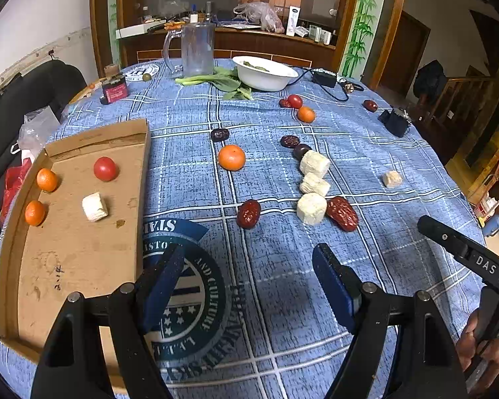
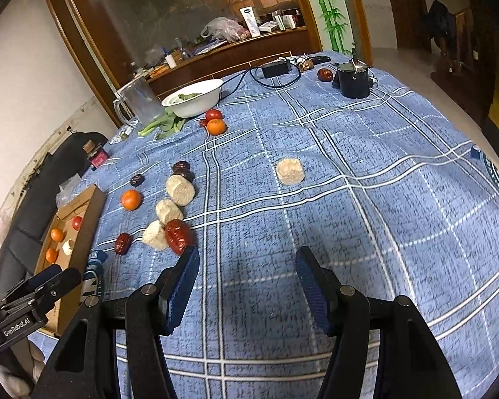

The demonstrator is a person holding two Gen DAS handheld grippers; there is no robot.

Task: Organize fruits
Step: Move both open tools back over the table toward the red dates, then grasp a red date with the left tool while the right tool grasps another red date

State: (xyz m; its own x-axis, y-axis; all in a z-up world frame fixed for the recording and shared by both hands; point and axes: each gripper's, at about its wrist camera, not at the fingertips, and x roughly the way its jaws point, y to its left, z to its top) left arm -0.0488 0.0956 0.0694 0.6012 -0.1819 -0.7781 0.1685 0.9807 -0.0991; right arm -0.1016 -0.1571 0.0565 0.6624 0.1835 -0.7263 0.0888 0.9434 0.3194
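- Two grippers hover over the blue plaid tablecloth (image 1: 282, 299), each with its blue-padded fingers spread apart and nothing between them: the left gripper (image 1: 249, 282) near the printed round emblem (image 1: 189, 286), the right gripper (image 2: 246, 286) over bare cloth
- Just left of the left gripper lies the cardboard tray (image 1: 83, 259); inside it sit two small oranges (image 1: 35, 212) by its left wall, a red tomato (image 1: 105, 168) farther back, and a pale white block (image 1: 94, 206) between them
- Ahead of the grippers, on the cloth, a red date (image 1: 249, 213) lies apart from a bigger red date (image 1: 342, 213), which touches the nearest of three pale blocks (image 1: 311, 208) set in a row
- Beyond these, a loose orange (image 1: 231, 157) rests alone; dark dates (image 1: 289, 141) lie by the far end of the row; one tan block (image 2: 290, 171) sits well apart to the right
- Farther still, another tomato (image 1: 295, 101) and orange (image 1: 306, 114) sit close together
- At the far edge stand a white bowl (image 1: 264, 73), leafy greens (image 1: 223, 81) beside it, and a clear glass mug (image 1: 196, 50)
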